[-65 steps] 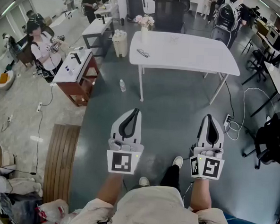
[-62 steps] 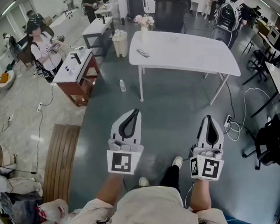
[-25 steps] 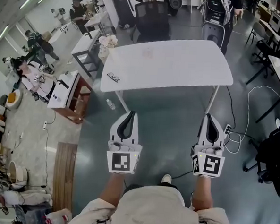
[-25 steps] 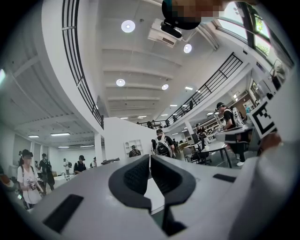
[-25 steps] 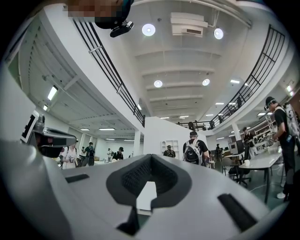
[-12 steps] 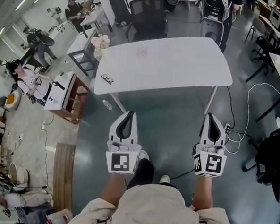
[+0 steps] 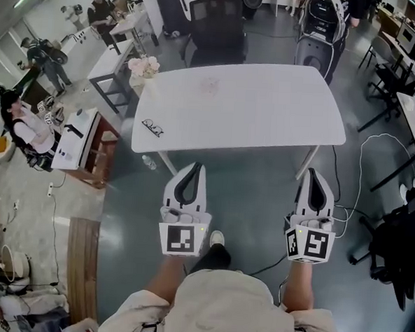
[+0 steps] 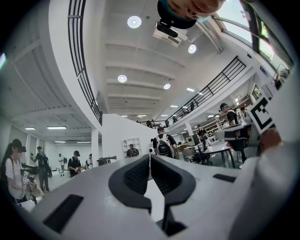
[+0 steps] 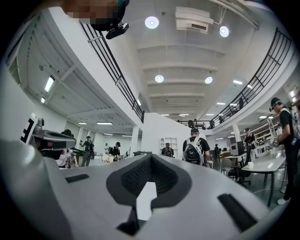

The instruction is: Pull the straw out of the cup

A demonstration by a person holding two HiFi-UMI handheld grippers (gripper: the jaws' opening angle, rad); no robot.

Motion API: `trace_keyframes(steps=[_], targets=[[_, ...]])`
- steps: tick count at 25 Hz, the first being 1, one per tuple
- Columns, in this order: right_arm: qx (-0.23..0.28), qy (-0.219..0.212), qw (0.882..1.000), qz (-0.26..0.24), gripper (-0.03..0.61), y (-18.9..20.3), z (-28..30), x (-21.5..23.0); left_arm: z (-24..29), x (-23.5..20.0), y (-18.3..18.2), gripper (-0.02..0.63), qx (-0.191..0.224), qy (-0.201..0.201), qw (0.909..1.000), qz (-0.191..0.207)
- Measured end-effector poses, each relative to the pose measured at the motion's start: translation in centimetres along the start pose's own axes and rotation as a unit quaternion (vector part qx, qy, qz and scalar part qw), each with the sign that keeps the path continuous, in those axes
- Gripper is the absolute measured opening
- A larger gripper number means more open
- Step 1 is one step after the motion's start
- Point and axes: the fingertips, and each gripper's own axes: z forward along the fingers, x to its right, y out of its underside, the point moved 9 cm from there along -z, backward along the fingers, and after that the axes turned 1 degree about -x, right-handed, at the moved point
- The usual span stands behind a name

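Forearms: both bare forearms, left and right, reach straight forward from the body, side by side and well apart.
Left gripper: held about level and pointing ahead. Its marker cube faces up at the near end. In the left gripper view the jaws meet tip to tip, closed with nothing between them.
Right gripper: level and parallel to the left one, with its tip equally far forward. In the right gripper view the jaws are pressed together and empty.
Shoe: on the grey floor below, between the two grippers and nearer the left one.
Table: a white top on thin legs, just ahead of both jaw tips and lower than them. Its near edge spans from left of the left gripper to a little right of the right gripper.
Small dark item: on the table's near-left corner, ahead and left of the left gripper. It is too small to name.
Task's thing: neither cup nor straw can be made out for certain. A faint pinkish patch lies farther back on the tabletop, ahead of the left gripper and well clear of both grippers.
Flowers: pale pink, just past the table's far-left corner.
Chair: dark, behind the table, straight ahead of the left gripper.
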Motion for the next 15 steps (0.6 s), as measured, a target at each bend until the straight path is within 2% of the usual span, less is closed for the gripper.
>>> trace_keyframes(steps=[7, 15], targets=[[-0.010, -0.021, 0.999, -0.023, 0.002, -0.1, 7.8, -4.5, 5.0, -6.5, 2.7, 0.011, -0.011, -0.009, 0.9994, -0.032], [-0.024, -0.045, 0.997, -0.055, 0.002, -0.4, 14.8, -9.8, 8.7, -13.1, 4.6, 0.011, -0.010, -0.014, 0.9990, -0.042]])
